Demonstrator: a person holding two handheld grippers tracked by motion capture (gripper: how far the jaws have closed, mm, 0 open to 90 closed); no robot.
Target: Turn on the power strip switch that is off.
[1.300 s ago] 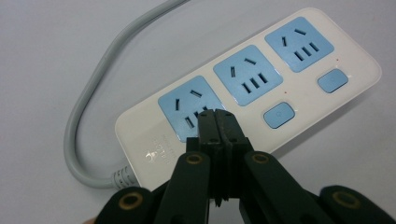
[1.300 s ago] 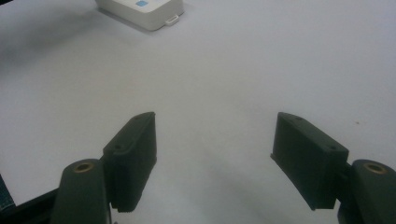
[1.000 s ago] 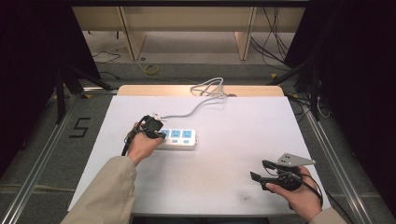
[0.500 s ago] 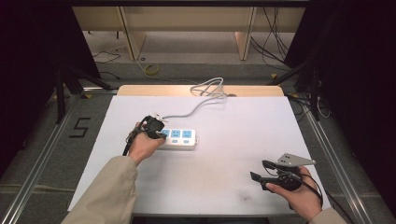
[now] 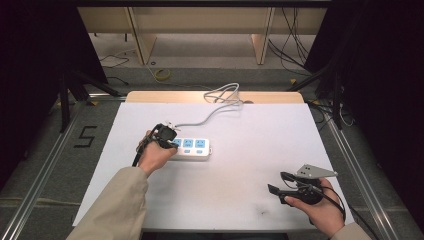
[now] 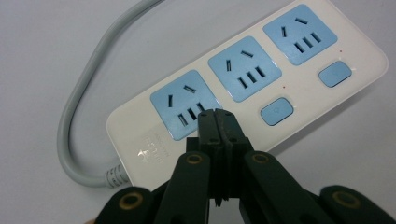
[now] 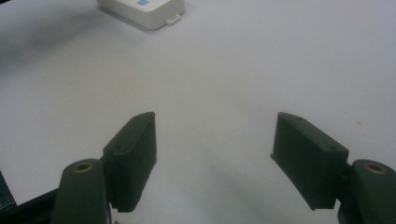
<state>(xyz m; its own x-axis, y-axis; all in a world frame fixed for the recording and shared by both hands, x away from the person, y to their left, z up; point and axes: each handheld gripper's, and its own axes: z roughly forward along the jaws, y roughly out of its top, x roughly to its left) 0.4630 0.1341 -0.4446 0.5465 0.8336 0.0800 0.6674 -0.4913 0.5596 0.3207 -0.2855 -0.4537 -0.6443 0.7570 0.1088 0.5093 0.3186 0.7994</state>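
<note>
High view: we count one white power strip (image 5: pixel 191 149) lying on the white table (image 5: pixel 250 130), nearer the left edge than the right and about midway between the far and near edges. It carries three blue sockets in a row. Its single grey cord (image 5: pixel 210 112) runs from the strip's left end toward the far edge, where it loops at the wooden border.

We count two grippers. The left gripper (image 5: pixel 167 136) sits over the left end of the strip, held by the left hand (image 5: pixel 154 156). The right gripper (image 5: pixel 280 182) rests near the table's near right corner, well apart from the strip, in the right hand (image 5: pixel 320 207), with a grey three-cornered plate (image 5: pixel 315 171) on top.

In the left gripper view we count three sockets and two blue switches (image 6: pixel 277 111) beside the middle and far sockets; the left gripper's (image 6: pixel 217 116) jaws are pressed together with nothing between them, their tips over the lower edge of the nearest socket (image 6: pixel 186 103). Whether a third switch lies beneath them is hidden, and whether the tips touch the strip we cannot tell. The embossed mark on the strip's end is too faint to read.

In the right gripper view the right gripper's (image 7: pixel 212 126) jaws stand wide apart over bare table, and the strip (image 7: pixel 142 11) is cut off by the top edge.
</note>
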